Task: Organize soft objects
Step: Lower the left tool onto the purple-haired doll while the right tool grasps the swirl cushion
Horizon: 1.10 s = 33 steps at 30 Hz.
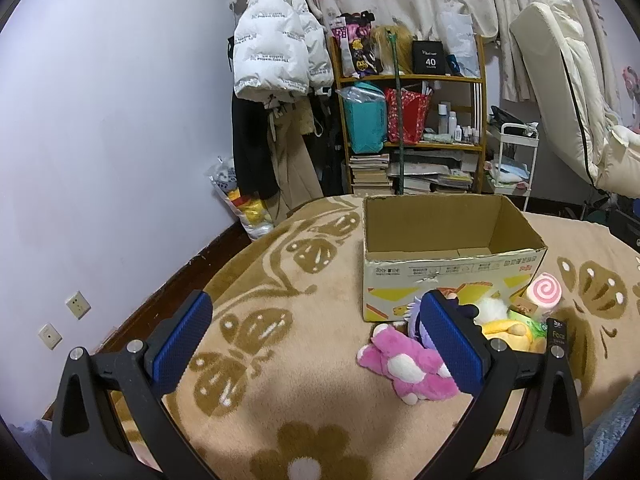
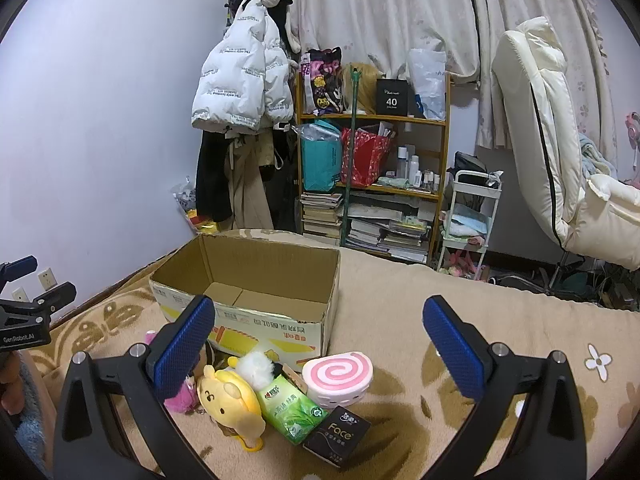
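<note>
An open cardboard box (image 1: 452, 276) (image 2: 256, 308) stands on the beige blanket, and nothing shows inside it. In front of it lie a pink plush (image 1: 404, 364), a yellow plush (image 2: 228, 396), a white fluffy toy (image 2: 256, 364), a pink swirl roll cushion (image 2: 338, 376) (image 1: 544, 292), a green tissue pack (image 2: 290, 408) and a black tissue pack (image 2: 338, 436). My left gripper (image 1: 316, 336) is open, left of the pink plush, holding nothing. My right gripper (image 2: 320, 344) is open above the pile, holding nothing. The left gripper (image 2: 28, 304) shows at the right wrist view's left edge.
A floral beige blanket (image 1: 280, 380) covers the bed. Beyond it stand a wooden shelf (image 1: 412, 120) with bags and books, hanging coats (image 1: 276, 60), a white cart (image 2: 468, 224) and a cream recliner chair (image 2: 560, 160). The wall (image 1: 100, 140) is on the left.
</note>
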Available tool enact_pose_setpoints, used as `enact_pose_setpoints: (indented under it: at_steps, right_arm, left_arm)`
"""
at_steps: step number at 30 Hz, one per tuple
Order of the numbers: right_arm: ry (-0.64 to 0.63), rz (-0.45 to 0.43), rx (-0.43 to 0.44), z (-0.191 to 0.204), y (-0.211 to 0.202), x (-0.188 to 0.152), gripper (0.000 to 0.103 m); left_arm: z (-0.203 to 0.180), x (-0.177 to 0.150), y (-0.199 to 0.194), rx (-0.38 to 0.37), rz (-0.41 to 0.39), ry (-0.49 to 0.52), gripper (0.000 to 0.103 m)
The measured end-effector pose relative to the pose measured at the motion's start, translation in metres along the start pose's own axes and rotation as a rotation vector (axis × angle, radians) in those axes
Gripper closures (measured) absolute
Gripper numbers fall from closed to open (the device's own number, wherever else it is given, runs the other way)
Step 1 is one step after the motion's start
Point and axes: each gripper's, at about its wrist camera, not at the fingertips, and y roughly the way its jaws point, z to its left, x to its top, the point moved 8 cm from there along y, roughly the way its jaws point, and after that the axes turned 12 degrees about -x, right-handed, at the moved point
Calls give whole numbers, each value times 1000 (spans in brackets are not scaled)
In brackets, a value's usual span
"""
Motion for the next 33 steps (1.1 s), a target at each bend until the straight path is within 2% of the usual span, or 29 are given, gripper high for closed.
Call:
enact_pose_setpoints:
  at_steps: [3, 7, 10, 12, 15, 26, 33]
  right_arm:
    - [8, 22, 0, 1, 3, -1, 0]
    - [47, 47, 4, -5, 10, -1, 0]
    - [72, 63, 4, -12, 17, -2, 0]
    - [91, 80, 15, -15, 23, -3, 0]
    - [109, 108, 34, -18, 33, -6, 0]
    - [154, 185, 19, -31, 65, -15, 0]
    - [162, 280, 16, -35, 92, -31, 0]
  left_arm:
    - [2, 4, 1, 21, 7, -8, 0]
    - [3, 8, 5, 13, 23, -18, 0]
    - [2, 13, 10, -5, 41, -43, 0]
    - [0, 17, 16, -42, 68, -79, 0]
    - [-4, 22, 23, -50, 94, -90, 1]
    - [-28, 30, 52, -109, 166, -75, 1]
    - [-49, 28, 70, -124, 197, -49, 1]
